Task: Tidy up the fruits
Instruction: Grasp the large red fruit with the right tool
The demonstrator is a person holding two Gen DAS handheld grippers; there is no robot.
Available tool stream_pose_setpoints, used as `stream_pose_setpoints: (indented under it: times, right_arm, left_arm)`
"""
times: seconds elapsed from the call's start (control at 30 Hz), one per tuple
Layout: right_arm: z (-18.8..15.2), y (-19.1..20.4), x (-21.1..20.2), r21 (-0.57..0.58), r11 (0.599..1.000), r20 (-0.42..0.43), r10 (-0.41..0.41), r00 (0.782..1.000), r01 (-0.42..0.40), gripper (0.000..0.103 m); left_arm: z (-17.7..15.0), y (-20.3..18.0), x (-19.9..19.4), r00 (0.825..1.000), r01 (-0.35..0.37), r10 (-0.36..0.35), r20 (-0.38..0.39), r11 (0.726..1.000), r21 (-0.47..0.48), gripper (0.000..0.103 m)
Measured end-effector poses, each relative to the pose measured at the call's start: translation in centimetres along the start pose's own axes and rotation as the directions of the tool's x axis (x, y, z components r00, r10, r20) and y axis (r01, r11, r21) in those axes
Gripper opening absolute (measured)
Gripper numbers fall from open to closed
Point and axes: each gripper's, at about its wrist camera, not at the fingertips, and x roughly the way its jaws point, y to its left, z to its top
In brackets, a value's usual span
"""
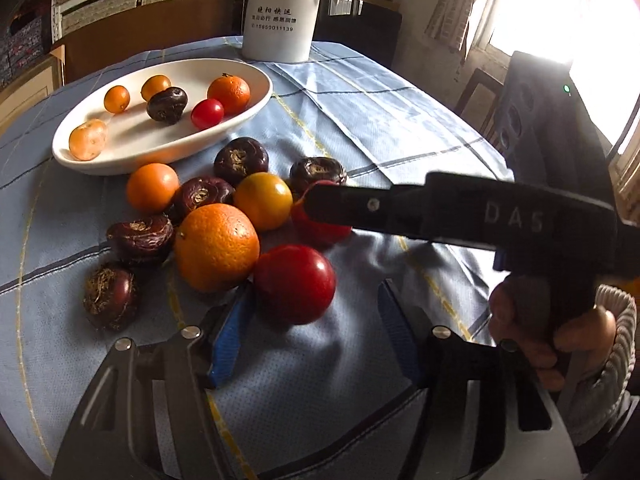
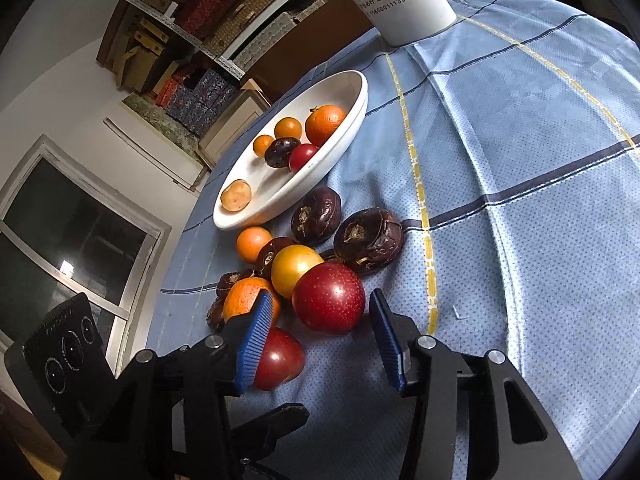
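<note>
Loose fruit lies on the blue checked cloth: a large orange (image 1: 216,246), a yellow fruit (image 1: 262,200), a small orange (image 1: 152,186), several dark water chestnuts (image 1: 240,160) and two red fruits. My left gripper (image 1: 315,286) is open around the nearer red fruit (image 1: 294,280); its right pad stands clear of it. My right gripper (image 2: 320,293) is open around the other red fruit (image 2: 329,298), with small gaps at both blue pads. In the left wrist view one finger of it (image 1: 320,200) crosses that fruit. The white oval dish (image 1: 120,166) beyond holds several small fruits.
A tall white jug (image 1: 280,12) stands at the table's far edge behind the dish. A hand in a knitted sleeve (image 1: 560,332) grips the right gripper's handle. A wooden chair (image 1: 480,92) stands off the table's right side. Shelves of boxes (image 2: 224,12) line the wall.
</note>
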Motion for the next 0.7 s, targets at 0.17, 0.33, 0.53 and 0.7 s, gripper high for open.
stream_pose_setpoints:
  times: [0.17, 0.33, 0.53, 0.7]
  right_arm:
    - [0.0, 0.2, 0.6, -0.018, 0.999, -0.011, -0.032, 0.999, 0.032, 0.039]
    - [-0.2, 0.3, 0.6, -0.015, 1.0, -0.002, -0.027, 1.0, 0.027, 0.038]
    - [-0.2, -0.4, -0.1, 0.005, 1.0, 0.017, -0.012, 1.0, 0.012, 0.038]
    - [-0.3, -0.5, 0.0, 0.009, 1.0, 0.013, -0.014, 1.0, 0.014, 0.038]
  left_arm:
    - [-0.1, -0.3, 0.4, 1.0, -0.008, 0.008, -0.006, 1.0, 0.015, 0.055]
    - [0.1, 0.7, 0.2, 1.0, 0.01, -0.009, 0.009, 1.0, -0.027, 0.04]
    - [0.1, 0.6, -0.1, 1.0, 0.015, -0.014, 0.027, 1.0, -0.023, 0.039]
    - [0.1, 0.4, 0.1, 1.0, 0.022, -0.022, 0.019, 1.0, -0.017, 0.044]
